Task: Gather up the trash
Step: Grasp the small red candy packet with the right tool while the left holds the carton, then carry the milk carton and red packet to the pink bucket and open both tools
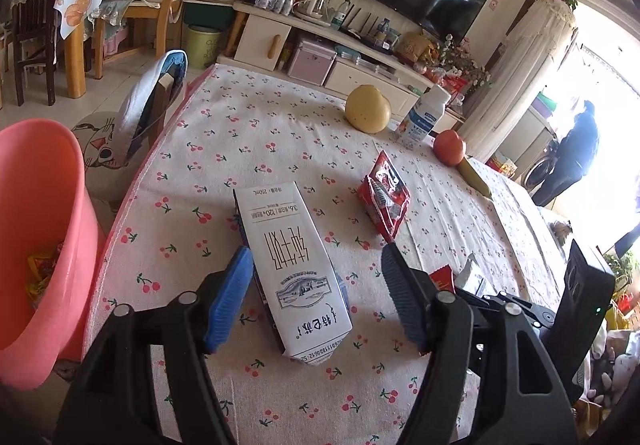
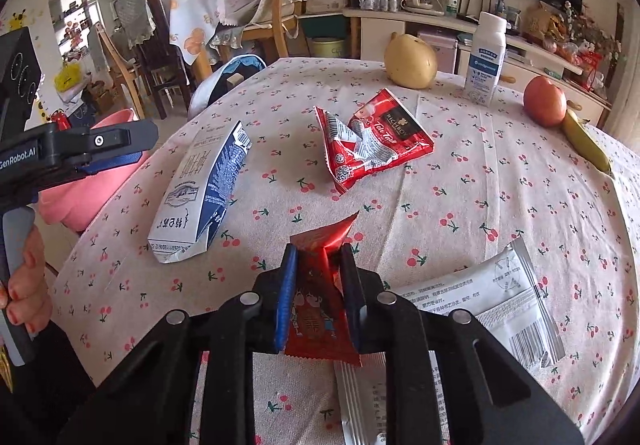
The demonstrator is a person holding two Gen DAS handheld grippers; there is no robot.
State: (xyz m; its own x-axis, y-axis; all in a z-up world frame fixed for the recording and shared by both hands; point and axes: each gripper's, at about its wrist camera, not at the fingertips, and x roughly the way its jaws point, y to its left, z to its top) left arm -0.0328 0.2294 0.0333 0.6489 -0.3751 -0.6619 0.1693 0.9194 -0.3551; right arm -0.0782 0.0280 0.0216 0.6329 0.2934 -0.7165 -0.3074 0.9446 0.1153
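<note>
A flattened white and blue milk carton (image 1: 292,269) lies on the cherry-print tablecloth between the fingers of my open left gripper (image 1: 316,269), which straddles it without touching. It also shows in the right wrist view (image 2: 200,189). My right gripper (image 2: 318,257) is shut on a small red wrapper (image 2: 320,297), held just above the cloth. A crumpled red tea packet (image 2: 368,141) lies mid-table, also seen from the left wrist (image 1: 384,197). A silver sachet (image 2: 500,297) lies to the right. A pink bin (image 1: 36,245) with wrappers inside stands off the table's left edge.
A yellow pear (image 1: 368,109), white bottle (image 1: 424,117), red apple (image 1: 450,147) and banana (image 1: 474,175) stand at the far side. A second silver sachet (image 2: 368,397) lies under my right gripper. A stool with a cat cushion (image 1: 104,149) stands beside the table.
</note>
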